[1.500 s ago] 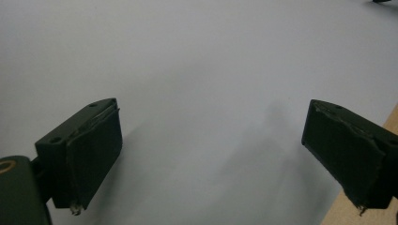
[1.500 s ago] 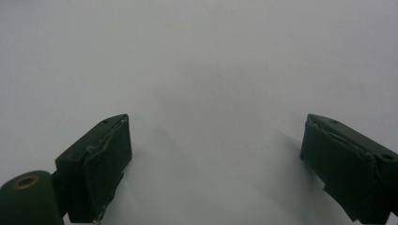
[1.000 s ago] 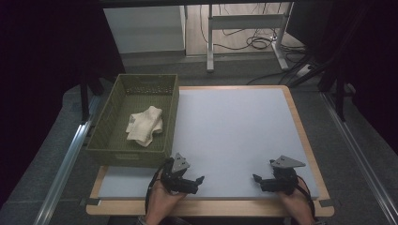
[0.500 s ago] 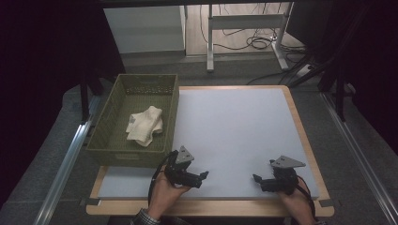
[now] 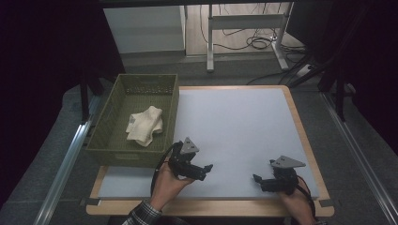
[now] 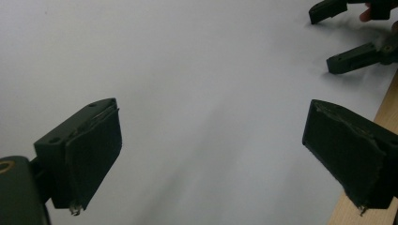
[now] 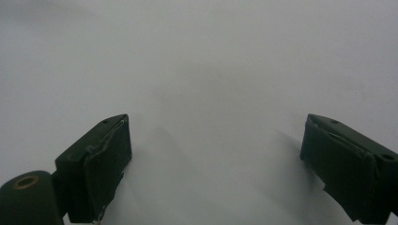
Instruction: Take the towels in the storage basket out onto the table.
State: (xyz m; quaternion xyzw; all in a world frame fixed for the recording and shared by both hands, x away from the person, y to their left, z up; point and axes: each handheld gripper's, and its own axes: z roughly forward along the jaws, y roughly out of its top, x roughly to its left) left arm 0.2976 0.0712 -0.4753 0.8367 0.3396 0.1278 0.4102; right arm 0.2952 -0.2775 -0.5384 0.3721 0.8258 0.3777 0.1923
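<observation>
While the high view takes in the whole table (image 5: 300, 122), with the green basket (image 5: 105, 140) at its left edge and a cream cloth (image 5: 144, 124) lying inside, the left gripper view looks across the white surface to the right gripper (image 6: 345, 35) near the wooden front edge. Just beside the basket's front corner, the left gripper (image 5: 204, 169) is spread wide and empty. By the front right corner, the right gripper (image 7: 213, 164) gapes too, holding nothing.
</observation>
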